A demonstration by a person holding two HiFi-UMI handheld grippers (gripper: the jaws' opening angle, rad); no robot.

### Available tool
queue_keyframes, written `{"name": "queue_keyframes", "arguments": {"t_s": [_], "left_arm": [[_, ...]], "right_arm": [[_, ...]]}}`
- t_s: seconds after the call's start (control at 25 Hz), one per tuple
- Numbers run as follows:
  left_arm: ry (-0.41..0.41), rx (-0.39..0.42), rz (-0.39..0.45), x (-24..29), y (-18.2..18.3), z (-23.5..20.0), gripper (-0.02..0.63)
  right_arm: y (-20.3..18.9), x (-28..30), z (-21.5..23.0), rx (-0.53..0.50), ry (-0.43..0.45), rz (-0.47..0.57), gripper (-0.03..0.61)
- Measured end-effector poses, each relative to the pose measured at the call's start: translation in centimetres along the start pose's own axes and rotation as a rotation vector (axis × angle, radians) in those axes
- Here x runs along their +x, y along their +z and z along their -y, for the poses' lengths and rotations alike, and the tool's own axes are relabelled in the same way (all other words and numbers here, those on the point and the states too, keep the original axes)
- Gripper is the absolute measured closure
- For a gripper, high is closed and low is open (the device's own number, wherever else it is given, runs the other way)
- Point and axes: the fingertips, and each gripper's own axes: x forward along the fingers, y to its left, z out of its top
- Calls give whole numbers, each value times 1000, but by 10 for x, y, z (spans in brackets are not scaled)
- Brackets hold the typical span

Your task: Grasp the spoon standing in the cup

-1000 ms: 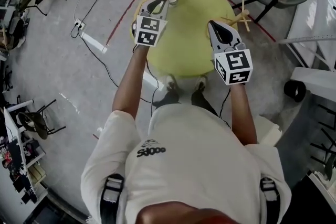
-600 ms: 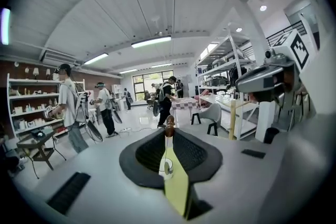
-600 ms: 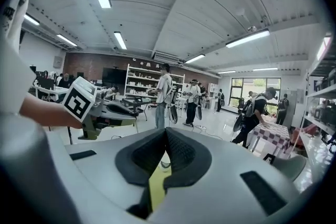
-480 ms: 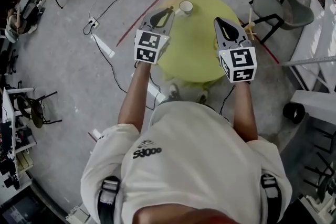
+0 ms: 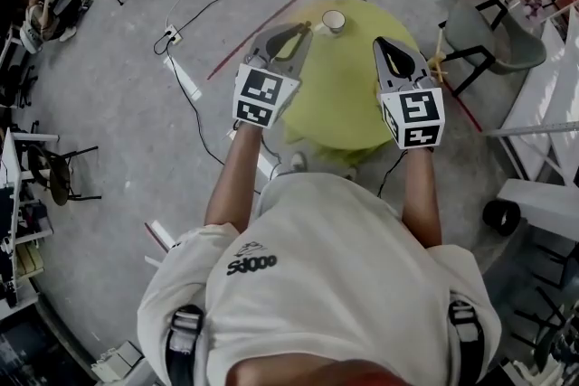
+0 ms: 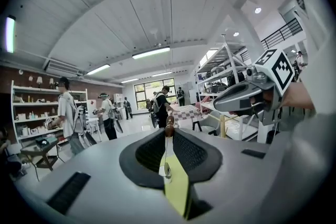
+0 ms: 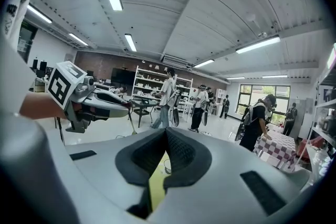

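A small white cup [image 5: 334, 20] stands near the far edge of the round yellow table [image 5: 339, 104]. The spoon in it is too small to make out. My left gripper [image 5: 299, 30] hovers over the table's left rim, short of the cup and to its left, with its tips together and nothing in them. My right gripper [image 5: 382, 42] is over the right part of the table, to the right of the cup and nearer to me, also shut and empty. Through the slit of each gripper's jaws I see the cup [image 6: 166, 169] [image 7: 167, 165] far below on the yellow top.
A grey chair [image 5: 493, 36] with wooden sticks [image 5: 441, 63] beside it stands right of the table. Red tape [image 5: 262, 23] marks the floor around it. A power strip and cables [image 5: 172, 36] lie to the left. People stand among shelves and tables farther off.
The table and cup now look smaller and farther ahead. My left gripper, which was right next to the cup, is now apart from it. Both grippers stay shut.
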Motion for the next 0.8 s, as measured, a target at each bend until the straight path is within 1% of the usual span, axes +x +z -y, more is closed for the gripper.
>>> {"name": "queue_keyframes", "arguments": {"t_s": [0.28, 0.44, 0.8], "left_arm": [[-3, -7, 6, 0, 6, 3, 549], [-4, -18, 7, 2, 4, 4, 549], [-8, -17, -4, 3, 1, 2, 549]], "right_arm": [[7, -4, 2, -11, 3, 12, 557], [5, -4, 4, -8, 5, 9, 557], [3, -1, 3, 0, 4, 1, 556]]}}
